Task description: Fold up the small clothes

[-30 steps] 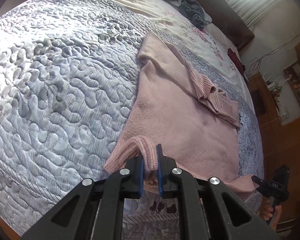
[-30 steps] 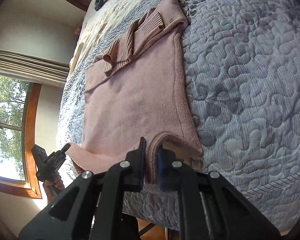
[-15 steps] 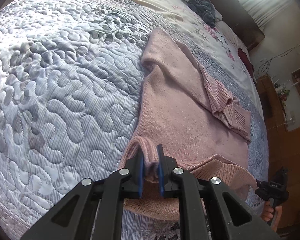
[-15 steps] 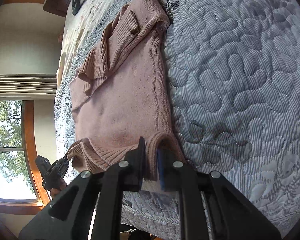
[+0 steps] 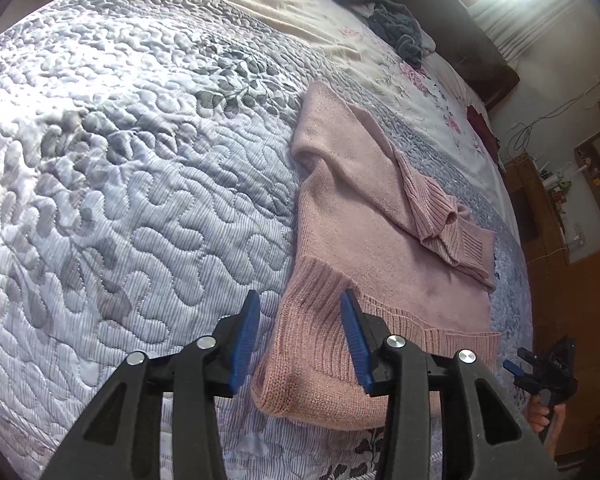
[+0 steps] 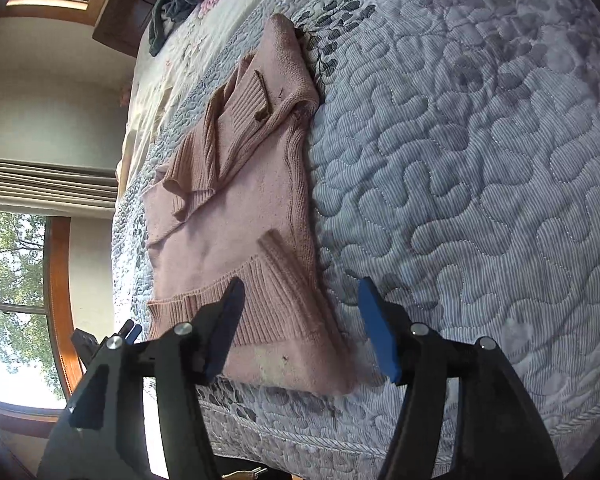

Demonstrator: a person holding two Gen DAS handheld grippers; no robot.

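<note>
A pink knitted sweater (image 5: 364, 236) lies on the quilted bed, its sleeves folded across the chest and its ribbed hem turned up over the body. My left gripper (image 5: 300, 340) is open, its blue pads standing either side of the hem's left corner, nothing held. In the right wrist view the same sweater (image 6: 240, 216) lies flat. My right gripper (image 6: 304, 324) is open over the hem's right corner, holding nothing. The right gripper (image 5: 540, 368) also shows at the far right of the left wrist view, in a person's hand.
The grey-blue quilt (image 5: 120, 184) covers most of the bed. A cream floral sheet (image 5: 380, 60) and a dark crumpled garment (image 5: 392, 28) lie near the headboard. The bed's near edge (image 6: 340, 440) runs just under the grippers. A window (image 6: 12, 280) and wooden furniture (image 5: 572, 280) flank the bed.
Both grippers carried the hem up over the sweater's body, then opened and let it go. The hem now rests folded on the sweater.
</note>
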